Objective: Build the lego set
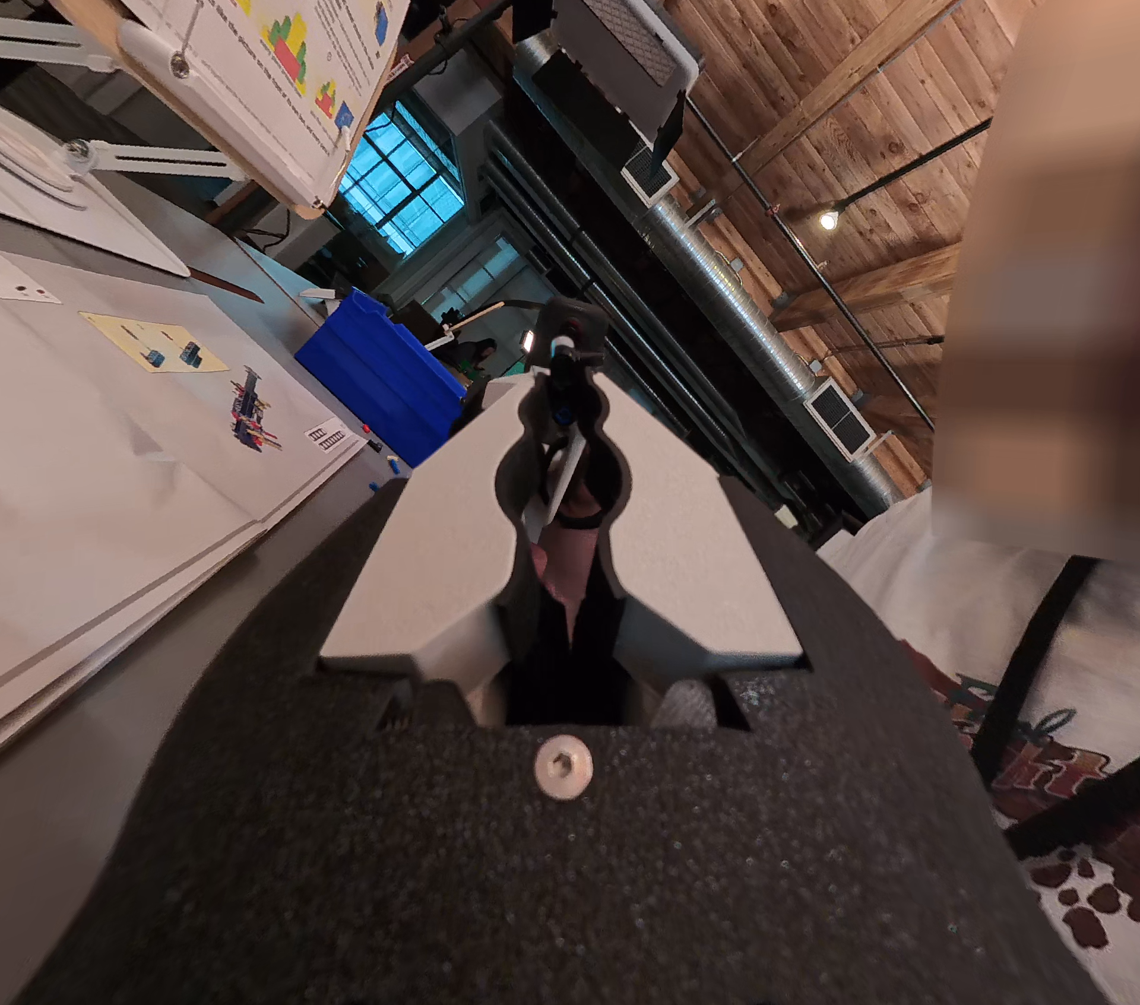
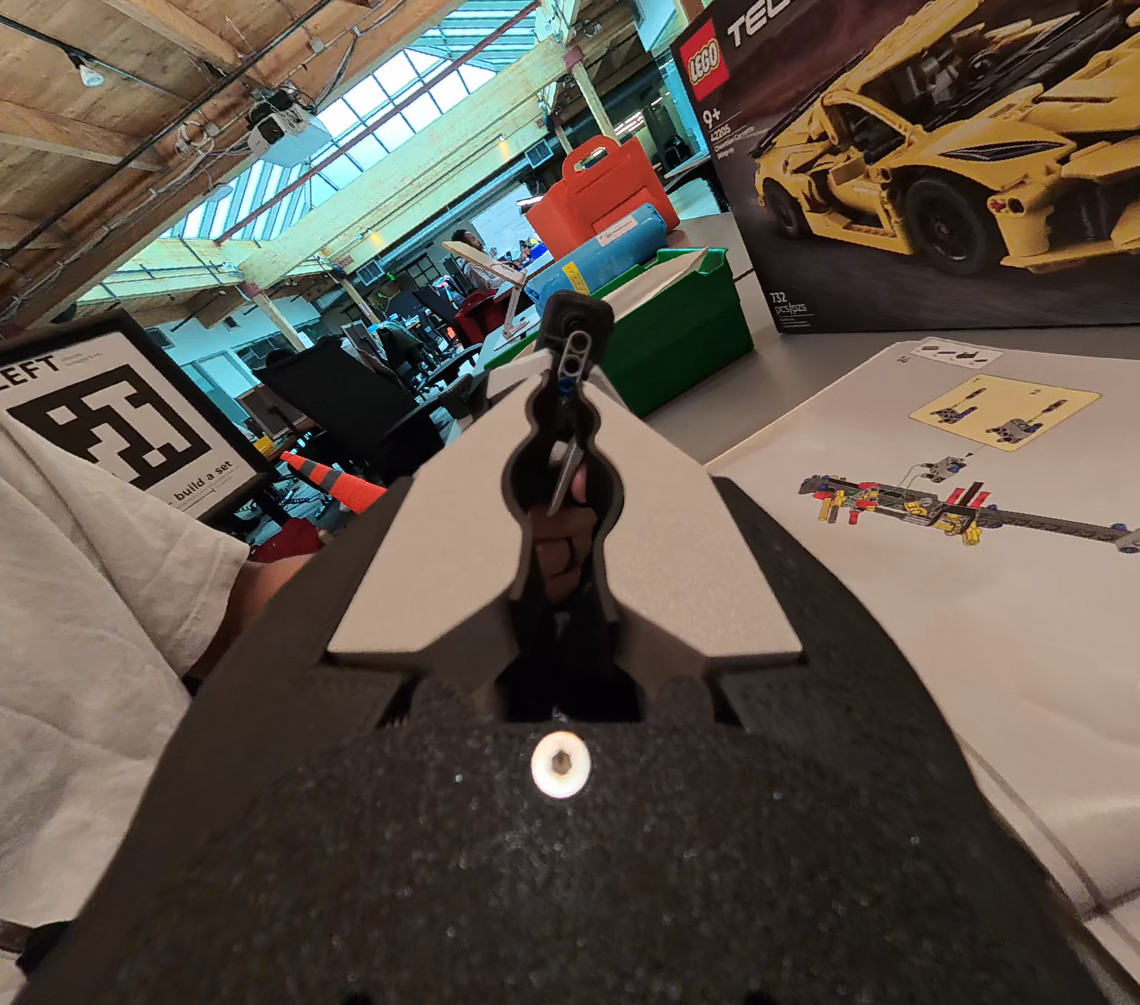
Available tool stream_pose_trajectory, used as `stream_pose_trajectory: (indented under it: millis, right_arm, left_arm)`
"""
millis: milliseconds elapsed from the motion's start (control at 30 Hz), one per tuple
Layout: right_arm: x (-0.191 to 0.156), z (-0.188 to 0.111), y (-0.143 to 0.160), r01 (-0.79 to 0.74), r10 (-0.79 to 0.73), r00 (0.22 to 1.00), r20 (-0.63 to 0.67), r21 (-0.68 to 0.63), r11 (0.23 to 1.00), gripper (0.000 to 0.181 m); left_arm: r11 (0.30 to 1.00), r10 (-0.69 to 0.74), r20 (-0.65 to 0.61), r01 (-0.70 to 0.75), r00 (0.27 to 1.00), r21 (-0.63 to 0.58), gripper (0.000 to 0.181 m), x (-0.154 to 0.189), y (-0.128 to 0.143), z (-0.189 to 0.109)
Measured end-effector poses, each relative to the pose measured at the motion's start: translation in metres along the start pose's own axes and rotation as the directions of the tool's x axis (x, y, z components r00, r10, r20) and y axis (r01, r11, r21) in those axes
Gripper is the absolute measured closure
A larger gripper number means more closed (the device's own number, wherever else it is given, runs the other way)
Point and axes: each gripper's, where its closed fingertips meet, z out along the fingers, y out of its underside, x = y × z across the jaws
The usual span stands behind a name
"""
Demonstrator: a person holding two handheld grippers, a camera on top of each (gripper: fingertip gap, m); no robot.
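Centre of both frames, both grippers' fingers are clamped on one small lego piece (image 2: 574, 358): left gripper (image 1: 564, 395), right gripper (image 2: 570, 389). Likely light, stiff, slippery; grip the beam's flat sides.

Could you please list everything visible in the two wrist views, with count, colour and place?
Lego piece: one, grey beam with holes and a blue pin, pinched at the right gripper's tips.
Small assembly: one, black with white and blue bits, at the left gripper's tips.
Instruction booklet: one, white, open flat on the table, right.
Set box: one, dark with a yellow car, upright behind the booklet.
Green bin: one, beyond the right gripper.
Orange case: one, behind the green bin.
Blue bin: one, at the table's far edge.
Instruction board: one, white, on a stand, upper left.
Left gripper: grey and black, shut.
Right gripper: grey and black, shut.
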Motion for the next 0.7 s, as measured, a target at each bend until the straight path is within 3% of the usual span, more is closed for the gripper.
stream_pose_trajectory:
  millis: [400,600,700]
  right_arm:
    - [-0.004,-0.004,0.008,-0.011,0.013,1.000,0.028,-0.091,0.996,0.178]
    - [-0.005,-0.003,0.009,0.003,0.000,1.000,0.027,-0.107,0.994,0.178]
    - [0.020,-0.014,-0.001,0.086,-0.096,0.987,-0.126,-0.086,0.993,0.173]
  left_arm:
    - [0.993,-0.023,-0.033,0.019,0.999,-0.113,0.175,0.002,0.011,-0.004]
    - [0.991,0.034,-0.021,-0.037,0.999,-0.132,0.175,0.003,0.010,-0.007]
    - [0.999,0.042,-0.012,-0.043,0.999,-0.021,0.175,0.003,-0.010,-0.015]
